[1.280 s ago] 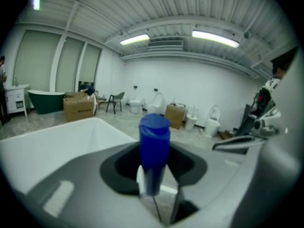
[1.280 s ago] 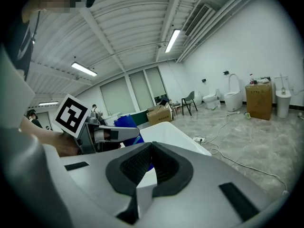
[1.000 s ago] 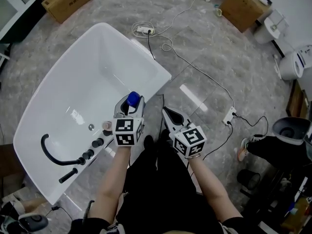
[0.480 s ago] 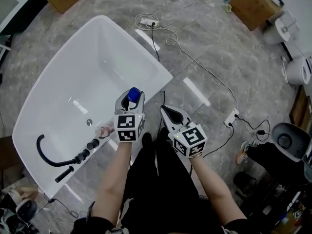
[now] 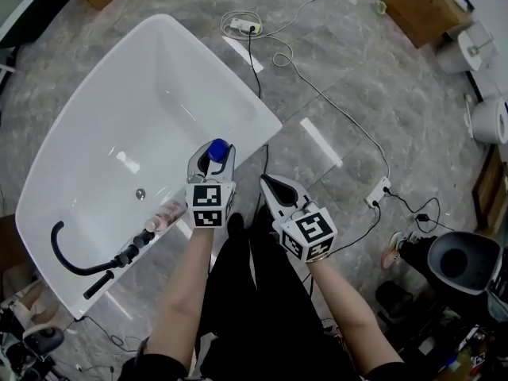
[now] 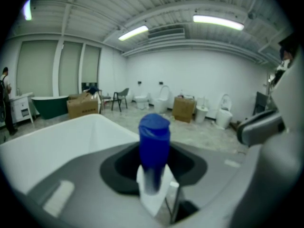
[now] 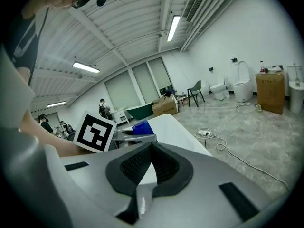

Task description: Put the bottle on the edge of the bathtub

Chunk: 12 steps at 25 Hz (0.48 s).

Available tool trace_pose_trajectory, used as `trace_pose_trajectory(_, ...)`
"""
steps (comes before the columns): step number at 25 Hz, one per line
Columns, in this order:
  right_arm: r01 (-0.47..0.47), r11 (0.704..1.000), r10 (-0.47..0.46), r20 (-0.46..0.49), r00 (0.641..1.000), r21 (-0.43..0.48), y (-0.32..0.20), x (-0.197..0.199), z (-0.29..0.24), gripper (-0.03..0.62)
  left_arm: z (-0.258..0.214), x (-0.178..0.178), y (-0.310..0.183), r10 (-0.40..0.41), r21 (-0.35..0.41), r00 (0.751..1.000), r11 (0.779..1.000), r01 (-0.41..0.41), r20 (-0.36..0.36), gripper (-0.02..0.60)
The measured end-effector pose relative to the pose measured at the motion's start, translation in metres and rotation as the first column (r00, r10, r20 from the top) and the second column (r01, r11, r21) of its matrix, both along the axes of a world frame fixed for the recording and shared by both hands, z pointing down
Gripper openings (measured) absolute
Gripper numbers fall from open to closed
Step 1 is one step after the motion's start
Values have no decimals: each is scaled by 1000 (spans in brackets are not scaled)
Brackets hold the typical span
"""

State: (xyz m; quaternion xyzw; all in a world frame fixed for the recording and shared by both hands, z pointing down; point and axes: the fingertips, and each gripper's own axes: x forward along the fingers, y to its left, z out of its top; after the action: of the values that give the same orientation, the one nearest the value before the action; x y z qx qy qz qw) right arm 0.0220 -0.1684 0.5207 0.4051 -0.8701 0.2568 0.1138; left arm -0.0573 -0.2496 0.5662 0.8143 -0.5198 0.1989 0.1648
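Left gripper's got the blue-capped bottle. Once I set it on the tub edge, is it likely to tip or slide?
The bottle looks tall and narrow, so it may tip if released tilted. The bathtub rim looks glossy and narrow, so it could slide. It seems stiff, upright in the left gripper.

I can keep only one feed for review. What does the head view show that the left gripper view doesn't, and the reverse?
Only the head view shows the black faucet set at the tub's near end, the drain and the power strip on the floor. Only the left gripper view shows the ceiling lights, the toilets along the far wall and a green tub at left. Both show the blue-capped bottle gripped in the left tongs, and the white bathtub.
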Motion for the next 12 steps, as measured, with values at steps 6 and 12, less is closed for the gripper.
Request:
trace_pose_trajectory(6, 7, 1000, -7, 4, 1000, -22, 4, -3, 13, 3, 15, 6, -1, 3, 0, 1000, 1000, -3, 8, 155)
trace_pose_trajectory(12, -1, 999, 2, 6, 1000, -40, 12, -1, 18, 3, 24, 8, 2, 9, -1, 1000, 1000, -9, 11, 156)
